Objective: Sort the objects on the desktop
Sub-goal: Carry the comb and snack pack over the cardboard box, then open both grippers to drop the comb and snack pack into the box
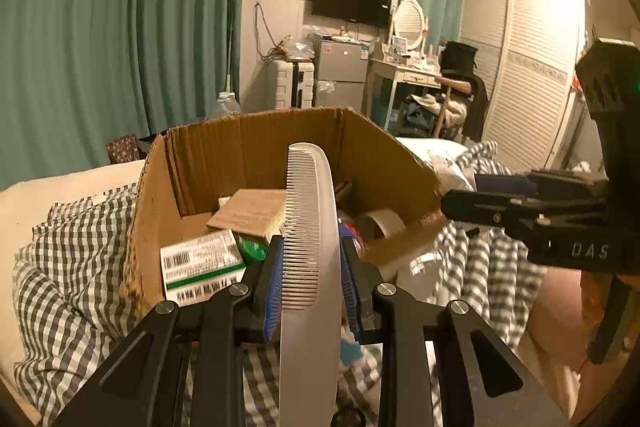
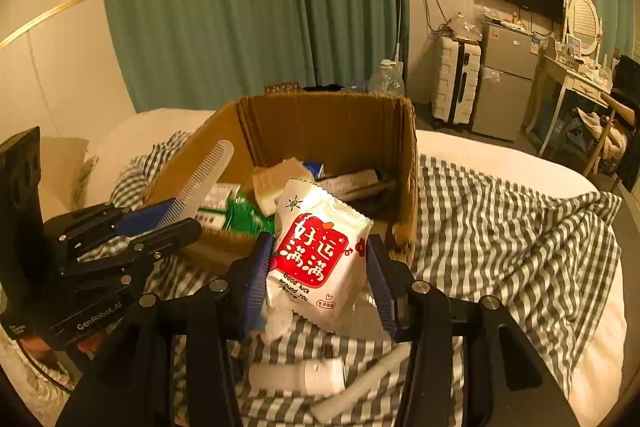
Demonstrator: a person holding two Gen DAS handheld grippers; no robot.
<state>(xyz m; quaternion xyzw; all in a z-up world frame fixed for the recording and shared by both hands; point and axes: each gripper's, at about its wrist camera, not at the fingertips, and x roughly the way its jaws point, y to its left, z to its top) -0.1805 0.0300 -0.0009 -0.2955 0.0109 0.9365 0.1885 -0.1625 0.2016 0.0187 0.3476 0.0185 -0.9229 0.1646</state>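
Note:
My left gripper [image 1: 310,259] is shut on a pale comb [image 1: 310,227] that stands upright between its blue pads, teeth to the left, just in front of the open cardboard box [image 1: 248,143]. In the right wrist view that same left gripper [image 2: 176,215] holds the comb [image 2: 200,183] over the box's near left corner. My right gripper [image 2: 316,263] is shut on a white tissue pack [image 2: 320,251] with a red label, held before the cardboard box [image 2: 332,123]. Seen from the left wrist, the right gripper [image 1: 452,201] reaches toward the box's right edge.
The box holds a green-and-white carton [image 1: 200,259], a brown pad [image 1: 248,211], a tape roll [image 1: 384,223] and other items. It sits on a checked blanket [image 2: 500,227] on a bed. A white bottle [image 2: 300,375] lies on the blanket below my right gripper.

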